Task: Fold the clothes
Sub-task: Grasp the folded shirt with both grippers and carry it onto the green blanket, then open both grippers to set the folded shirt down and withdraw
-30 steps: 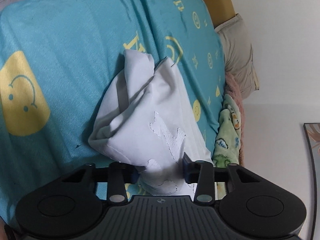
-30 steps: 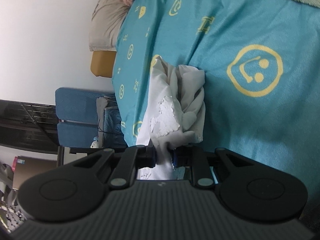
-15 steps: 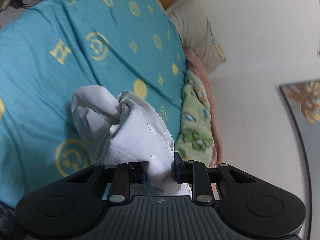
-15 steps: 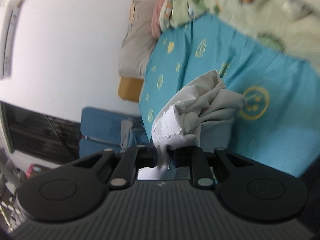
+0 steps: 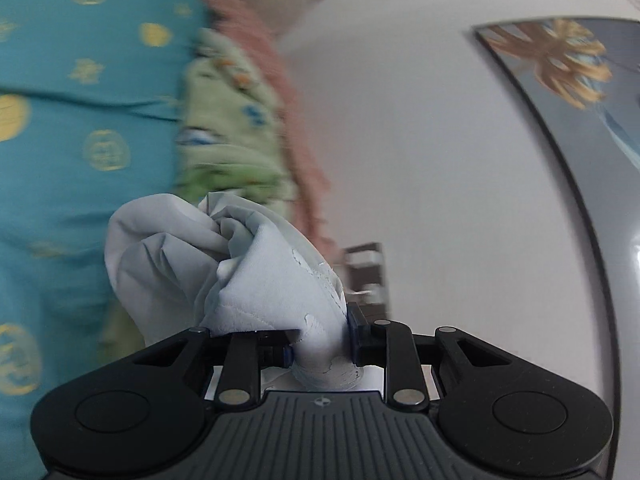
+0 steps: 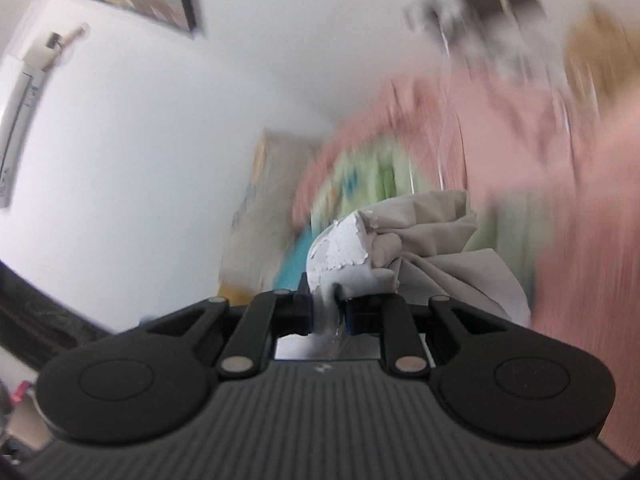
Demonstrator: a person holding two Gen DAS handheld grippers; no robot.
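Note:
A white garment point(image 5: 224, 268) with a cracked white print hangs bunched in the air, held at two places. My left gripper point(image 5: 320, 346) is shut on one bunched edge of it, the cloth squeezed between both pads. My right gripper point(image 6: 328, 312) is shut on another edge, where the flaking print point(image 6: 340, 248) shows on the white garment point(image 6: 432, 256). The rest of the cloth droops in folds in front of each gripper. Both views are blurred by fast motion.
A teal bedsheet point(image 5: 80, 120) with yellow symbols lies below at the left. A green patterned blanket point(image 5: 228, 120) and a pink blanket point(image 5: 280, 92) lie along the white wall point(image 5: 420, 140). A framed picture point(image 5: 568, 88) hangs at the right.
Both grippers have risen and swung toward the wall, lifting the white garment off the bed. The left jaws closed tighter on the cloth early in the lift.

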